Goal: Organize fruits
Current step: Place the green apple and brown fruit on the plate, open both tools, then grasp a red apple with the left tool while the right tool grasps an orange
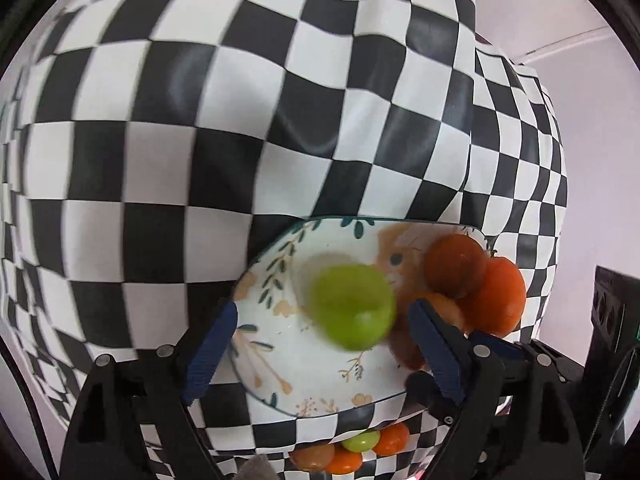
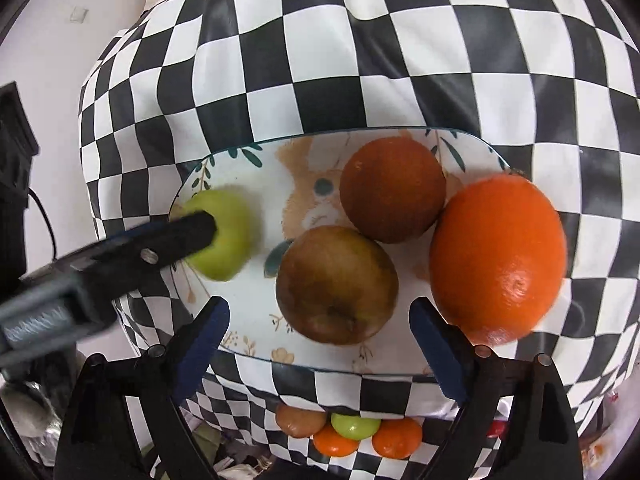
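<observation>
Both of my claws hang over the plate (image 2: 256,160) with their jaws spread wide and nothing pinched in either. Between the fingers of my left gripper (image 1: 320,344) I see the green apple (image 1: 352,306), blurred, lying loose on the plate's white middle; neither blue pad (image 1: 210,354) presses on it. From the right wrist view one left finger reaches in from the side and its tip sits against that green apple (image 2: 224,236), which lies near the plate's left rim.

My right gripper (image 2: 320,344) stands released over the brownish apple (image 2: 336,284), the pads apart on either side and not touching it. Behind it a dull brown-orange fruit (image 2: 394,190) rests close against it, and the bright orange (image 2: 498,256) sits at the right, bulging out past the plate's right edge onto the checkered cloth (image 2: 320,60).

Bare plate shows between the green apple and the brownish one, and along the near rim. Beyond the plate's far edge the black and white cloth lies wrinkled and free of objects as far as the table's drop-off. On the left the cloth falls away near the plate's rim.
</observation>
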Demonstrator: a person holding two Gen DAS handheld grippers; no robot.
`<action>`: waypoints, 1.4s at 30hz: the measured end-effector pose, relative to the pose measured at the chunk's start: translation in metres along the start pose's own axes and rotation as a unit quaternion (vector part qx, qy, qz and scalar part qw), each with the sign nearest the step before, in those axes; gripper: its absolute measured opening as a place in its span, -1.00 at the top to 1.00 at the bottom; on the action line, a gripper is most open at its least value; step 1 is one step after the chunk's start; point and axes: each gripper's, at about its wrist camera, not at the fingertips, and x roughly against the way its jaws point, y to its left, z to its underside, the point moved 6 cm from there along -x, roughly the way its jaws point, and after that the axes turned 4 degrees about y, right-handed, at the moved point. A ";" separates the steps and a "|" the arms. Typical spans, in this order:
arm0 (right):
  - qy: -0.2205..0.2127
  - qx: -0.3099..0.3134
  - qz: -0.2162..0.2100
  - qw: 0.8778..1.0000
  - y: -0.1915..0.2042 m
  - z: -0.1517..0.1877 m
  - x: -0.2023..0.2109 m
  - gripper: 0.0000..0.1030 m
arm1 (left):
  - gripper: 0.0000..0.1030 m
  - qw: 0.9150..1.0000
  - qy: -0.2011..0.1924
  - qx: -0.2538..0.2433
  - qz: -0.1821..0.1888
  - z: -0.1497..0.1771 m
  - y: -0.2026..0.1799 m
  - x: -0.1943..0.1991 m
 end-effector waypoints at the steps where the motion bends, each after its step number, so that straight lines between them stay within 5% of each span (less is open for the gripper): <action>1: 0.000 -0.001 0.002 1.000 0.000 0.003 0.003 -0.82 | -0.70 1.000 -0.002 0.001 -0.001 0.002 0.001 0.002; 8: -0.047 0.008 0.040 0.998 -0.010 0.026 0.031 -0.82 | -0.70 0.998 -0.054 0.001 -0.040 0.038 0.015 0.021; 20: -0.130 0.024 0.097 0.986 -0.019 0.090 0.052 -0.82 | -0.70 0.981 -0.164 -0.019 -0.101 0.120 0.020 0.062; 42: -0.287 0.026 0.118 0.950 0.011 0.203 0.117 -0.82 | -0.70 0.946 -0.302 -0.051 -0.110 0.220 -0.016 0.124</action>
